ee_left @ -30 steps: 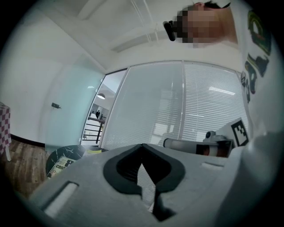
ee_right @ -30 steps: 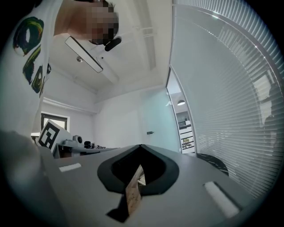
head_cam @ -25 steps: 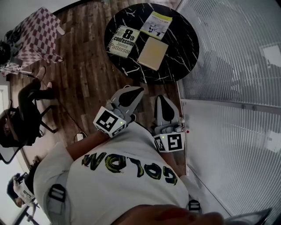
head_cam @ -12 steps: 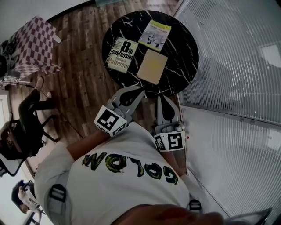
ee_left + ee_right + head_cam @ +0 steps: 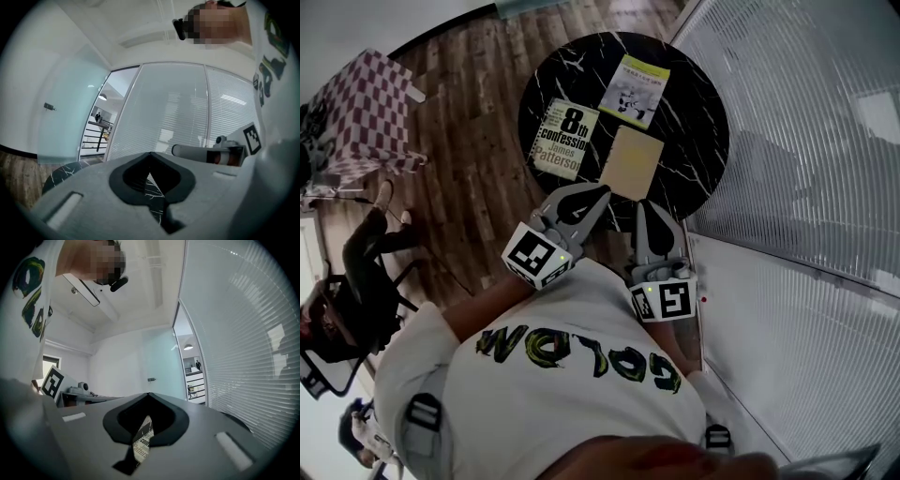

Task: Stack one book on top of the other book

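Three books lie on the round black marble table (image 5: 694, 141): a white "8th confession" book (image 5: 565, 141) at the left, a yellow-green book (image 5: 635, 90) at the back, and a plain tan book (image 5: 631, 163) at the front. My left gripper (image 5: 601, 191) is shut and empty, its tip at the table's near edge below the white book. My right gripper (image 5: 642, 204) is also shut and empty, just short of the tan book. In the right gripper view, a strip of the white book (image 5: 143, 442) shows through the slot behind the shut jaws.
A glass wall with blinds (image 5: 806, 187) runs along the right, close to the table. A checkered-cloth table (image 5: 370, 103) stands at upper left. A seated person on a chair (image 5: 352, 281) is at the left. Wooden floor (image 5: 478, 187) lies between.
Both grippers have moved forward to the table's near edge, and the table with its books sits closer in the head view. Both stayed shut.
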